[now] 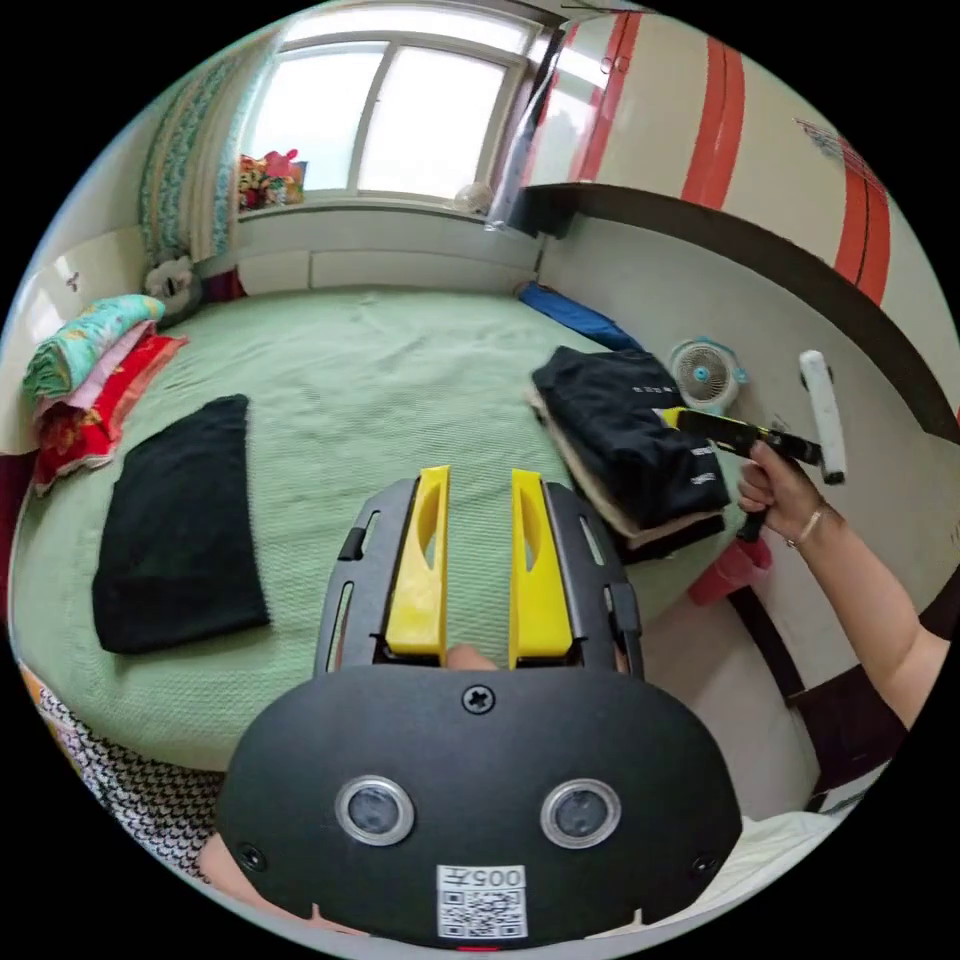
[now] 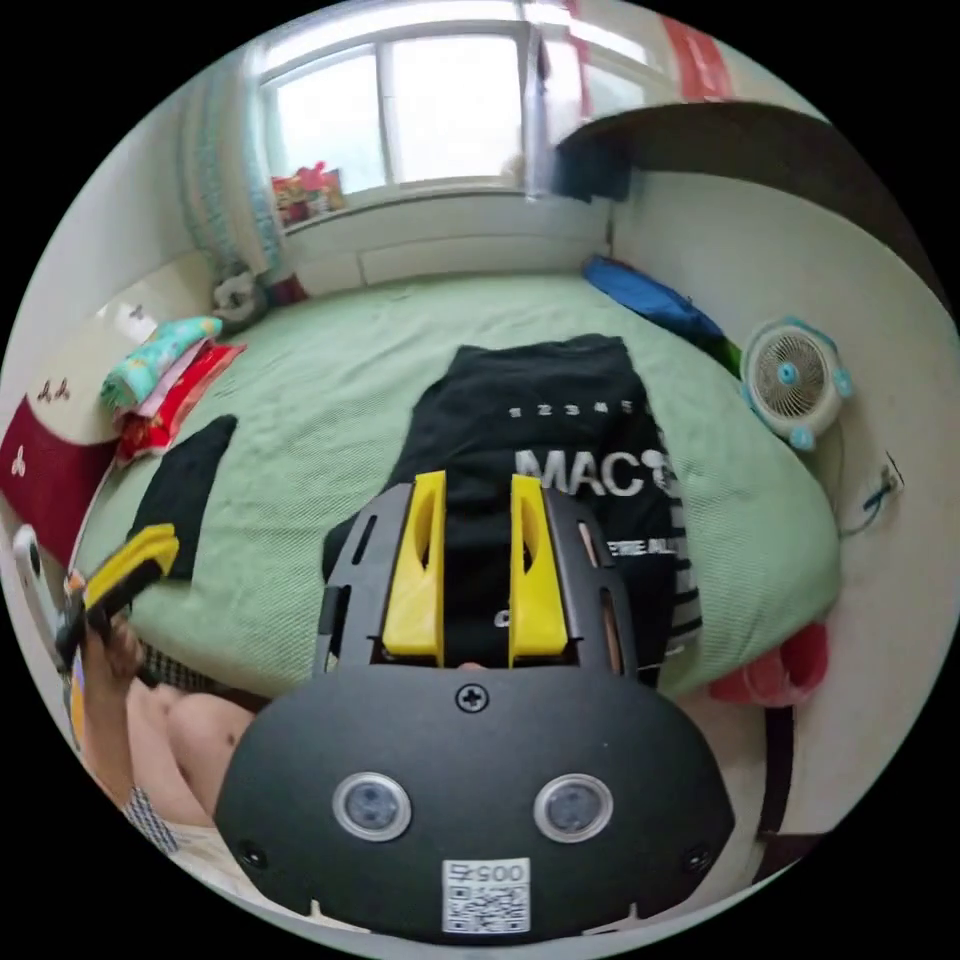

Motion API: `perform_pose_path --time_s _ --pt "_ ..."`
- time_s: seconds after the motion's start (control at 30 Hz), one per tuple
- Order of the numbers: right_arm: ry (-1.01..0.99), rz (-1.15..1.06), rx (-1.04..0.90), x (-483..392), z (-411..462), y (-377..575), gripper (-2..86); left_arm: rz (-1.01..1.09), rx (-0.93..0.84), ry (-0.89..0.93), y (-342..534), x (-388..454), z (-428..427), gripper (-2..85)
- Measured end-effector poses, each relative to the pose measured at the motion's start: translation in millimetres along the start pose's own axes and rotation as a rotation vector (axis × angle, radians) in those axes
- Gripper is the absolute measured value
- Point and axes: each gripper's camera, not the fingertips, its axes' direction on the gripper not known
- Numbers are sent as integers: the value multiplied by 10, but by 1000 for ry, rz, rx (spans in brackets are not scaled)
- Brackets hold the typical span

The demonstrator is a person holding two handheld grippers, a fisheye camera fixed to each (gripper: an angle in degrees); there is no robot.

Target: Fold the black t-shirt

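While I hold both tools above the near edge of the green textured bedspread (image 1: 400, 370), my left gripper (image 1: 478, 560) hangs with its yellow jaws parted and nothing between them. My right gripper (image 2: 478, 560) is released too, jaws apart over the pile of folded dark clothes (image 2: 560, 470), not pressing on it as far as I can tell. The black t-shirt (image 1: 180, 530) lies to the left on the bedspread, already a flat, narrow rectangle. I judge it light, soft and limp, likely to sag from any single pinch, so I'd take hold at two corners of one short edge. A small white fan (image 2: 795, 380) stands at the right wall, well clear.
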Motion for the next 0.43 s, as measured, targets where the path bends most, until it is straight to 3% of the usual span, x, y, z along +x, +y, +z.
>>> perform_pose_path --time_s 0.2,0.3,0.43 --pt "126 1 -50 -782 270 73 80 -174 90 -240 249 -1528 -529 98" --pt "-7 -103 168 -1585 -65 -123 91 -288 106 -340 354 -2297 -725 97" --pt "-321 -163 179 -3039 18 -458 106 -411 82 -380 608 -3015 -792 106"
